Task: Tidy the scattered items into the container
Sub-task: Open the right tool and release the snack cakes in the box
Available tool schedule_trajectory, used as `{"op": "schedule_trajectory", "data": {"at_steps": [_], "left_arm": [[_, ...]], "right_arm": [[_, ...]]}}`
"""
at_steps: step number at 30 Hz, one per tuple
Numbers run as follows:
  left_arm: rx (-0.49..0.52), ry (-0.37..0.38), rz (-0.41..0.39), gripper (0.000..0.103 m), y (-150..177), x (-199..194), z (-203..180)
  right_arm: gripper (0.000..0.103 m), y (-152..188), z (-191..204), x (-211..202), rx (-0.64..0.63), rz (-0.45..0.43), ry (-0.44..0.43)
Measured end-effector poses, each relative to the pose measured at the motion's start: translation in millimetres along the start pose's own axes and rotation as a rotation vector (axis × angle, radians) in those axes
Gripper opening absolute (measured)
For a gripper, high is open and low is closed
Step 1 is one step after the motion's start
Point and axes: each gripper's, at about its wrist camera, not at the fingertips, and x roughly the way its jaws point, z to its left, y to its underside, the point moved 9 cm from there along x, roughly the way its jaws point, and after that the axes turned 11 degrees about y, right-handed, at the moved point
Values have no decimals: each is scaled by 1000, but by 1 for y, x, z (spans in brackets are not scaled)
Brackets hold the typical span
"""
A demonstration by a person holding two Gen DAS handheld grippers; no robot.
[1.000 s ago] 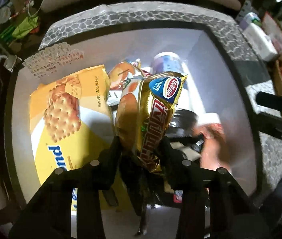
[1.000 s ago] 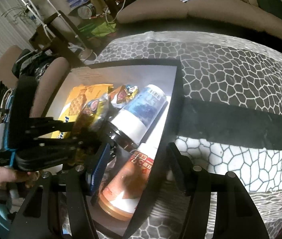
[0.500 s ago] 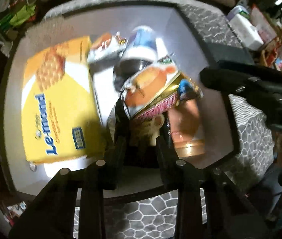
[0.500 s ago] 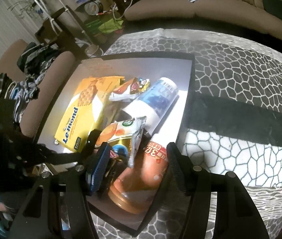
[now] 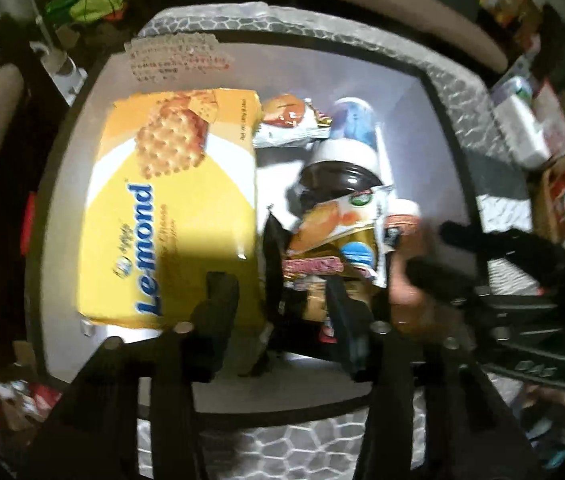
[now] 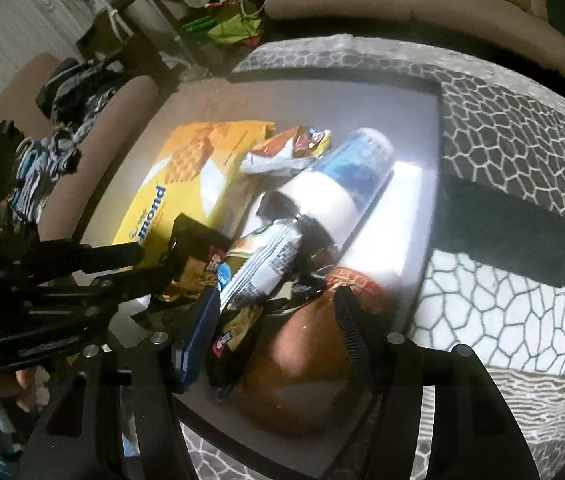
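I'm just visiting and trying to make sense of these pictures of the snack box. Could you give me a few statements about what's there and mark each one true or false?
1. The yellow Le-mond cracker box lies flat inside the container. True.
2. The left gripper is clamped on the gold snack packet. False: its jaws have just been opening and stand apart, with the packet lying in the container.
3. The blue-and-white can stands upright. False: it lies on its side.
4. The right gripper is open and holds nothing. True.
5. The container sits on a plain wooden floor. False: it rests on a grey cloth with a honeycomb pattern.
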Motion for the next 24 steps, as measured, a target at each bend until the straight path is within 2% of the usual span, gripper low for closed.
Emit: {"op": "schedule_trajectory", "data": {"at_steps": [4, 7, 8, 9, 10, 11, 12, 18, 24], "left_arm": [[-7, -11, -24, 61, 1, 3, -1], [-59, -30, -51, 78, 2, 3, 9], [-70, -27, -55, 83, 3, 3, 12], [-80, -28, -61, 86, 4, 2, 16], [-88, -31, -66, 95, 5, 1, 19], [-97, -34, -72, 99, 7, -1, 23], [-103, -31, -80, 100, 8, -3, 25], [-122, -31, -145, 102, 11, -26, 30], [-90, -86, -202, 103, 13, -50, 26]], "right_arm": [[62, 2, -1, 3, 8, 0, 5], [65, 3, -1, -1, 7, -15, 6], [68, 2, -2, -3, 3, -23, 19], [79, 2, 0, -5, -2, -33, 3], [91, 2, 5, -9, -11, -43, -20], [97, 1, 8, -12, -23, -53, -17], [103, 1, 10, -14, -34, -62, 9], [103, 0, 17, -32, -61, -128, 66], [103, 6, 20, -44, -69, -165, 119]]}}
